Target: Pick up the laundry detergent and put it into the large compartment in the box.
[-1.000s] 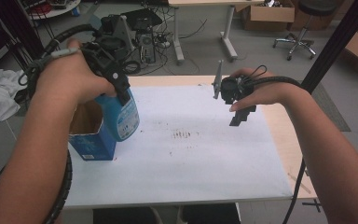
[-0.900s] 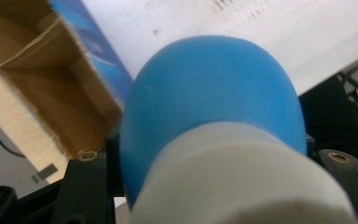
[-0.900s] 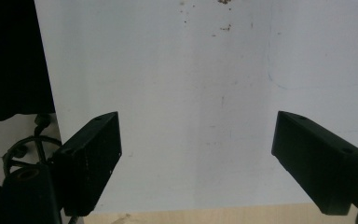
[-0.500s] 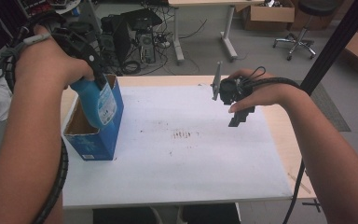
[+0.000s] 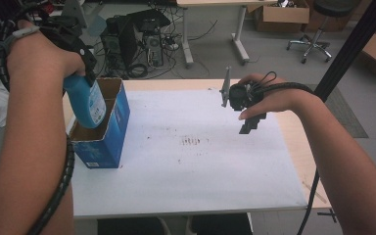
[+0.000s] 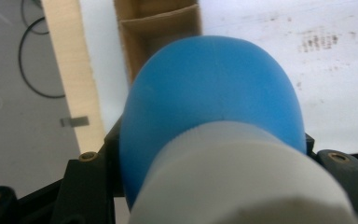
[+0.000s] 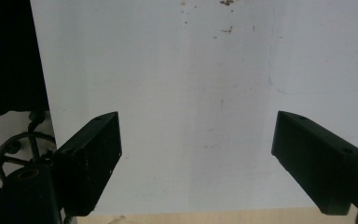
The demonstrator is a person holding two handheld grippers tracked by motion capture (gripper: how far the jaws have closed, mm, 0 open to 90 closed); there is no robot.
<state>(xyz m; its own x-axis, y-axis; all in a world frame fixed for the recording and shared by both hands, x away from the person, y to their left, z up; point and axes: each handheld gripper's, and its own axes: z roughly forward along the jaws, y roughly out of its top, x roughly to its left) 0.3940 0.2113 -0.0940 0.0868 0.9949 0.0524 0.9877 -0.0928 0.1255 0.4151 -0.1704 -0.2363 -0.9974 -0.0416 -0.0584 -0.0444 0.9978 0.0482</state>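
A wooden table with a white sheet over its top stood on a grey floor. Behind it were a computer tower among tangled cables, another table's legs, an office chair's wheeled base and cardboard boxes.

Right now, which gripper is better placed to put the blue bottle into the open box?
The left gripper. It is already shut on the blue bottle, held over the open blue box. The right gripper hovers open and empty above the white table, away from the box.
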